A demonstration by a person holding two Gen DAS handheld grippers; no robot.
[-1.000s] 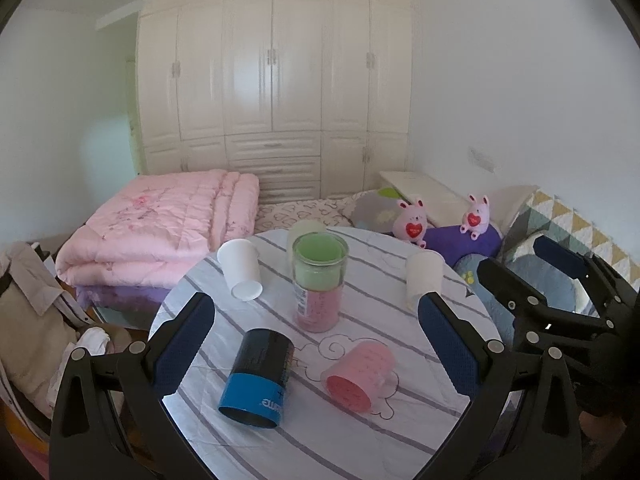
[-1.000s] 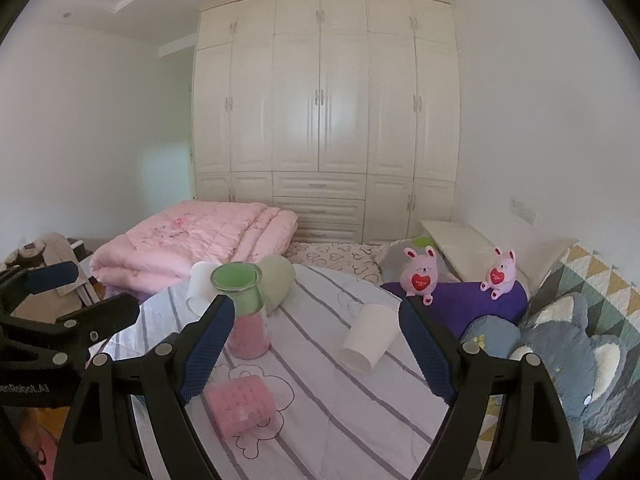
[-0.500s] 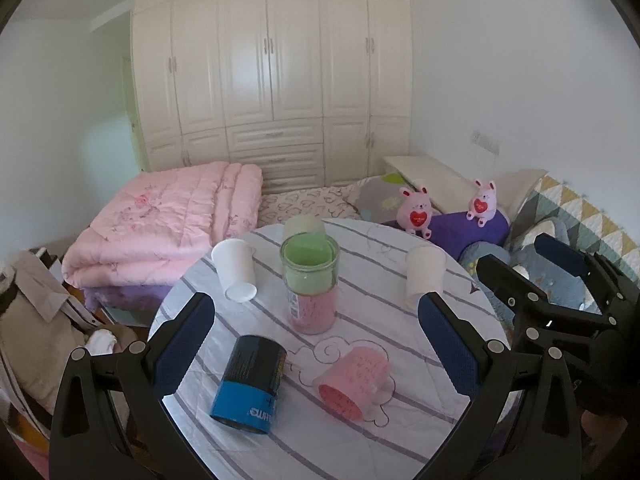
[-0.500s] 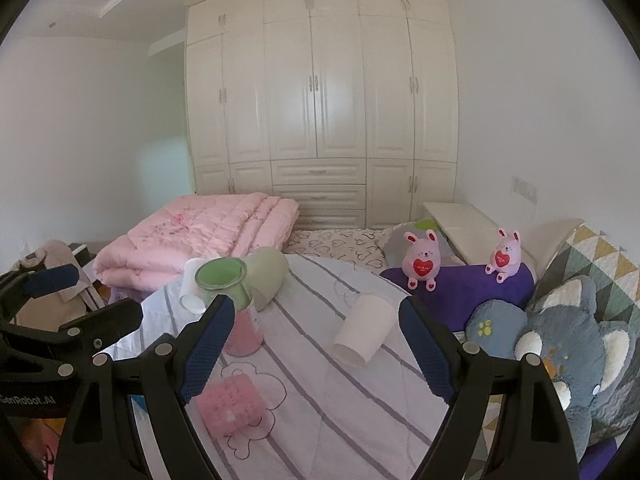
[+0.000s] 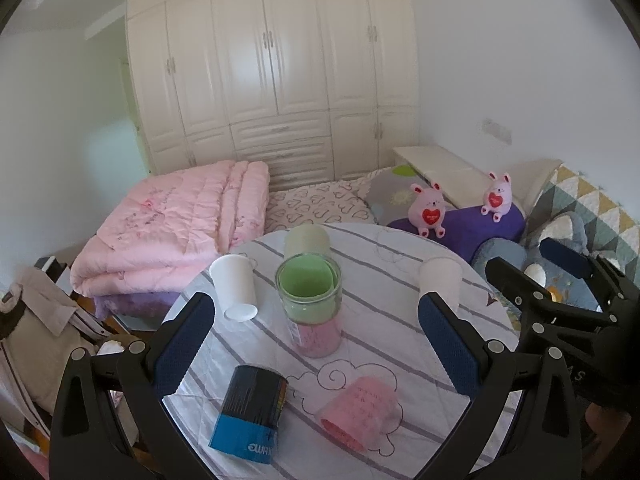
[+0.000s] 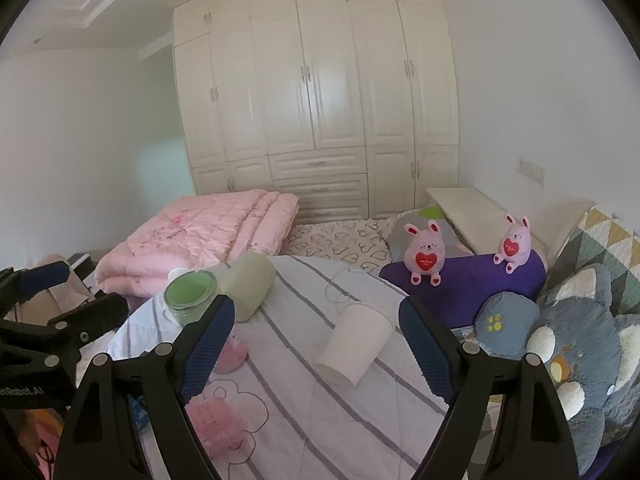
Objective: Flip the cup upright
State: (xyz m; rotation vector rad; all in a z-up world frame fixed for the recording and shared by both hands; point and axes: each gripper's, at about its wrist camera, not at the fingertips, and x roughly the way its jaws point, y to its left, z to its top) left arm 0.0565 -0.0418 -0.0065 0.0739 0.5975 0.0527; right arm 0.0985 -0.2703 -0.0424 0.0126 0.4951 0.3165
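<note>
Several cups lie on their sides on a round table with a striped cloth [image 5: 384,320]: a pink cup [image 5: 360,412], a black and blue cup [image 5: 252,416], a white cup [image 5: 236,288], a pale green cup [image 5: 306,240] and a white cup [image 6: 356,344]. A glass jar [image 5: 312,304] with green and pink cups inside stands upright. My left gripper [image 5: 316,344] is open and empty above the table's near half. My right gripper [image 6: 316,344] is open and empty, with the right white cup between its fingers in view but farther off.
A bed with a folded pink quilt [image 5: 176,224] lies behind the table. Plush toys [image 6: 426,252] and cushions [image 6: 576,344] sit to the right. White wardrobes [image 6: 316,100] line the back wall. Clothes [image 5: 36,332] hang at the left.
Both grippers have moved up and back a little, so the table sits lower in both views. The cups have not moved. Both stay open.
</note>
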